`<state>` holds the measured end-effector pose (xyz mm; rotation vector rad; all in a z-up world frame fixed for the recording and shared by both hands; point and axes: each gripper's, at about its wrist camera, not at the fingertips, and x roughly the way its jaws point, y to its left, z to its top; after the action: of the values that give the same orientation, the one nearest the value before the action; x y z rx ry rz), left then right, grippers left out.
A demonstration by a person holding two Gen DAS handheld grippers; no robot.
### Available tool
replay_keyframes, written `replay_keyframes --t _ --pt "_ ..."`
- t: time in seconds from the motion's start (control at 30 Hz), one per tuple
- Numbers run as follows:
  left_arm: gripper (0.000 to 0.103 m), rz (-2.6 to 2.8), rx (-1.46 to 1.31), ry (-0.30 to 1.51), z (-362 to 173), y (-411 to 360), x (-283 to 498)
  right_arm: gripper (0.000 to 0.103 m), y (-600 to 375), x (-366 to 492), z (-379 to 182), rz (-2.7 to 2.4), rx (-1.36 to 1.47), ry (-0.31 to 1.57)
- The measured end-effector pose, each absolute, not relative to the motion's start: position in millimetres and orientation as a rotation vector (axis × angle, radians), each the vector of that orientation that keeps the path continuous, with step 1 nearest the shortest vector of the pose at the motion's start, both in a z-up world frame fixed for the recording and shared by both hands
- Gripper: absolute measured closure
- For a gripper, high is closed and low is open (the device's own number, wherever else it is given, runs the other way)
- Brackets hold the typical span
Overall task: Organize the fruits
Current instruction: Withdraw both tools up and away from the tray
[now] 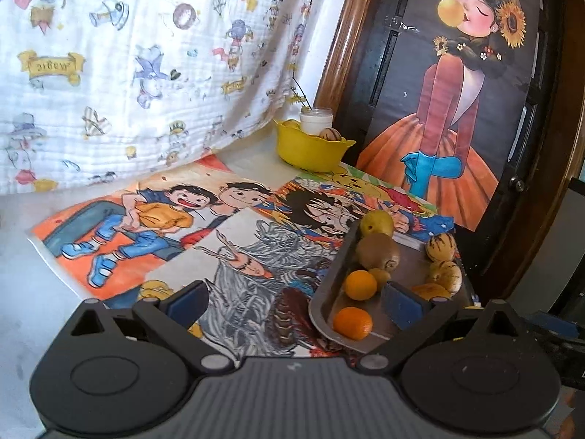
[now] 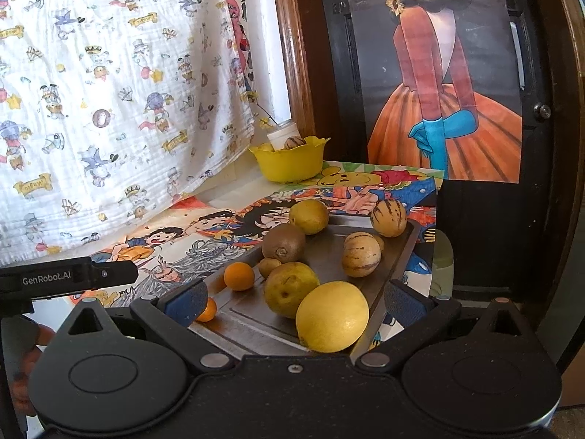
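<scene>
Left gripper [image 1: 294, 301]: jaws spread wide, nothing between the pads, touching nothing. It hangs over the drawings on the table [image 1: 22, 241], with the metal tray [image 1: 331, 274] ahead and to its right; its right pad overlaps the tray's near corner in view only, contact not evident.

Right gripper [image 2: 294, 303]: also released, fully spread, empty. It sits squarely in front of the tray, with the big yellow lemon [image 2: 332, 316] dead ahead between the finger lines but not pinched; the pads stand clear of it on both sides.

Fruit on tray, left to right from the right wrist view: two small oranges [image 2: 239, 276], kiwi [image 2: 283, 243], greenish-yellow citrus [image 2: 291, 289], the lemon, striped pepino melons [image 2: 361, 254].

Yellow bowl [image 2: 290, 164] sits at the far end of the table, beyond the tray, already holding one striped fruit.

Judgement: right hand is nearer the fruit. The lemon's long axis lies roughly across the jaws, so it's a wide pinch; the oranges suit the left hand better.
</scene>
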<state>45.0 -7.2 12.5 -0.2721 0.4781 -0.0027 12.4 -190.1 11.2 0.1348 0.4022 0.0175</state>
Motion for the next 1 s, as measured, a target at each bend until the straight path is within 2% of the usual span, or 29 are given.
replay_keyframes --t 1.0 --pt "0.0 0.036 -0.126 0.369 0 -5 -12 0.001 -163 -41 -10 -0.017 0.056 0.292"
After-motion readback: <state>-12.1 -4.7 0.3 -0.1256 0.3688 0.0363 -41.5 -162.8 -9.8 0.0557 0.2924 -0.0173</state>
